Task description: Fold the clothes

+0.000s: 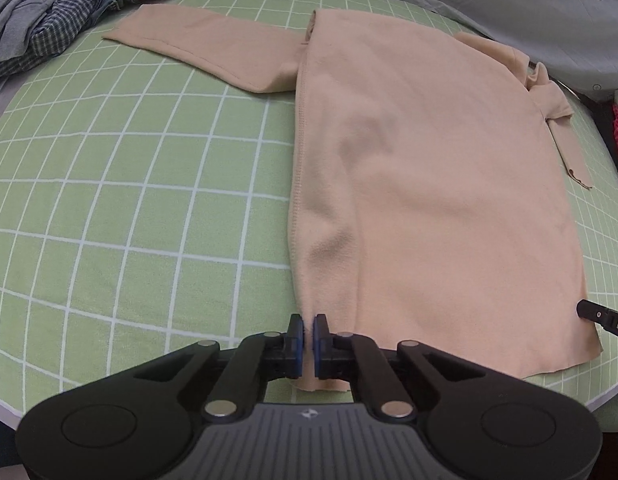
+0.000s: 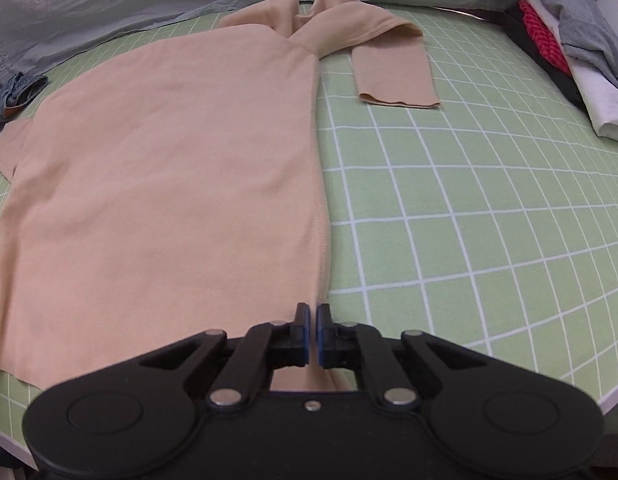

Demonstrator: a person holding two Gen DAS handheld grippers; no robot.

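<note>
peach sweater (image 1: pixel 421 168), green white-grid sheet (image 1: pixel 149 200)

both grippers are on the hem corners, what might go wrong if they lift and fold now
1. The left hand-held gripper and right hand-held gripper each pinch only a thin bit of the peach top, so a corner could slip out.
2. The right sleeve lies bent, so it may bunch inside the fold.

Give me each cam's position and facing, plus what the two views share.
Left wrist: on the left gripper at the peach top's near left hem corner, facing up the garment toward the clothes heap; own linkage fills the bottom.
Right wrist: on the right gripper at the near right hem corner, facing the folded stack.
Shared: the peach top, the green grid sheet, the denim piece.
</note>
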